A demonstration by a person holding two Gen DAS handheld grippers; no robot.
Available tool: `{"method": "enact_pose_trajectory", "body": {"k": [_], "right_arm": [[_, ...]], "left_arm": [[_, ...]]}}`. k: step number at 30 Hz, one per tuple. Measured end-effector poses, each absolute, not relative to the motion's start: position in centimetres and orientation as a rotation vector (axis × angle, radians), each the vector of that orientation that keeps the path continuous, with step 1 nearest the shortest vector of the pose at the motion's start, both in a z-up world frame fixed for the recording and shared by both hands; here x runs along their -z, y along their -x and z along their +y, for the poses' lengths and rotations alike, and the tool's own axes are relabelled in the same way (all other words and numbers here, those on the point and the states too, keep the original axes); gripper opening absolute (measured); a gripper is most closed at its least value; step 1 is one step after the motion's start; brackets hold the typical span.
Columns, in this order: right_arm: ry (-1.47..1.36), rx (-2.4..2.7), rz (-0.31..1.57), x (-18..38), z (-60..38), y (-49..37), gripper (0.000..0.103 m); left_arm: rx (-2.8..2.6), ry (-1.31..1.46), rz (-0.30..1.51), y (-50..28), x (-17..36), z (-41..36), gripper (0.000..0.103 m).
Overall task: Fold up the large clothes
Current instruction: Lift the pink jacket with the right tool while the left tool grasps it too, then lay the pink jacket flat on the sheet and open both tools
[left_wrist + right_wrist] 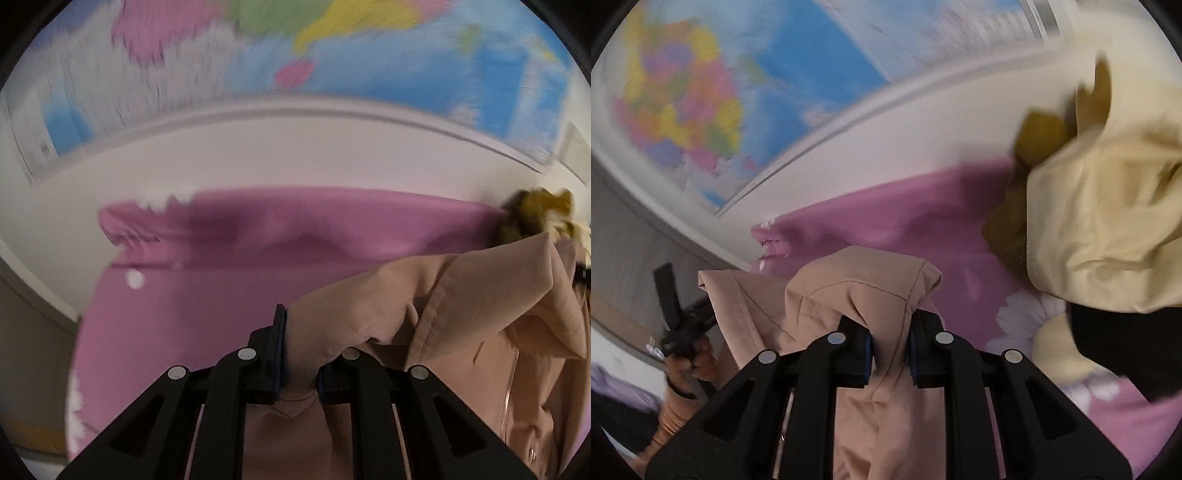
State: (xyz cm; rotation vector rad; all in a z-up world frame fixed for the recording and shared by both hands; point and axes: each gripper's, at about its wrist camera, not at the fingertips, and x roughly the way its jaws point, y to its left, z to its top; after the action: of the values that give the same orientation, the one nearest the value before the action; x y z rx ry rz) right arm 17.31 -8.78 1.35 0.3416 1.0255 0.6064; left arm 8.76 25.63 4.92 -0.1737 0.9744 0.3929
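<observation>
My left tongs (pixel 300 363) are clamped shut on a bunched fold of the tan, smooth-woven zip-front jacket (pixel 461 332), and my right tongs (pixel 889 354) are pinched just as tight on another gathered ridge of the same jacket (pixel 857 295) — so I have the garment by two points and hanging up off the pink, white-flowered bedsheet (pixel 221 258) rather than lying flat on it. I judge this to be the lift-and-spread step: the jacket is held up to shake it out before any fold is laid. The next move calls for drawing my two grips apart to tauten the cloth between them, then lowering it flat onto the open pink stretch, well away from the heap of pale yellow crumpled cloth (pixel 1108 229) on the right side of the bed. Beyond the bed a coloured world map (pixel 369 55) hangs on the white wall. Much is smeared by motion — I cannot tell which part of the jacket each grip holds, its lower half is cut off below my tongs, and what lies beneath the yellow heap is hidden.
</observation>
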Motion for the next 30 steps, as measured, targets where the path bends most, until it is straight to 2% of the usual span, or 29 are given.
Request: {"method": "enact_pose_trajectory", "body": {"k": [3,6,8,11,16,18,21,23,24,25,26,27,28,30], "right_arm": [[-0.385,-0.577,1.059,-0.5,-9.1,-19.9,0.017],[-0.423,-0.521,1.085,0.4,-9.2,-22.3,0.023],[-0.431,-0.433,1.111,1.2,-9.3,-23.7,0.044],[-0.428,-0.405,1.090,1.1,-9.1,-23.5,0.058],[-0.013,-0.400,0.914,-2.4,-4.8,-18.6,0.078],[0.137,-0.379,0.868,-2.6,-3.1,-17.0,0.079],[0.281,-0.378,0.847,-1.9,-0.3,-16.3,0.078],[0.379,-0.365,0.846,-1.0,1.9,-16.4,0.076],[0.416,-0.355,0.840,-0.6,2.8,-16.6,0.070],[0.485,-0.324,0.830,0.0,3.8,-16.9,0.058],[0.534,-0.291,0.838,0.4,4.2,-17.5,0.039],[0.545,-0.280,0.862,0.6,4.0,-18.2,0.025],[0.499,-0.296,0.886,0.2,4.1,-18.6,0.017],[0.388,-0.317,0.897,-1.0,3.2,-19.4,0.014]], "left_arm": [[-0.355,0.249,0.999,-10.8,-4.2,28.0,0.012],[-0.346,0.257,1.023,-12.1,-3.3,28.3,0.013],[-0.350,0.258,1.071,-13.7,-1.9,28.5,0.019],[-0.358,0.281,1.125,-14.8,-0.1,29.3,0.025],[-0.321,0.214,1.013,-12.2,-1.9,29.1,0.036],[-0.289,0.190,0.986,-10.9,-2.8,28.8,0.038],[-0.245,0.122,0.965,-9.3,-3.6,27.5,0.041],[-0.216,0.104,0.963,-8.7,-3.8,26.7,0.047],[-0.205,0.097,0.968,-8.3,-3.9,26.3,0.047],[-0.197,0.096,0.971,-8.2,-4.2,26.1,0.047],[-0.191,0.097,0.972,-8.1,-4.4,25.9,0.047],[-0.190,0.095,0.971,-8.0,-4.3,25.9,0.047],[-0.194,0.089,0.969,-7.9,-4.5,25.7,0.047],[-0.194,0.095,0.953,-7.6,-4.3,26.8,0.047]]}}
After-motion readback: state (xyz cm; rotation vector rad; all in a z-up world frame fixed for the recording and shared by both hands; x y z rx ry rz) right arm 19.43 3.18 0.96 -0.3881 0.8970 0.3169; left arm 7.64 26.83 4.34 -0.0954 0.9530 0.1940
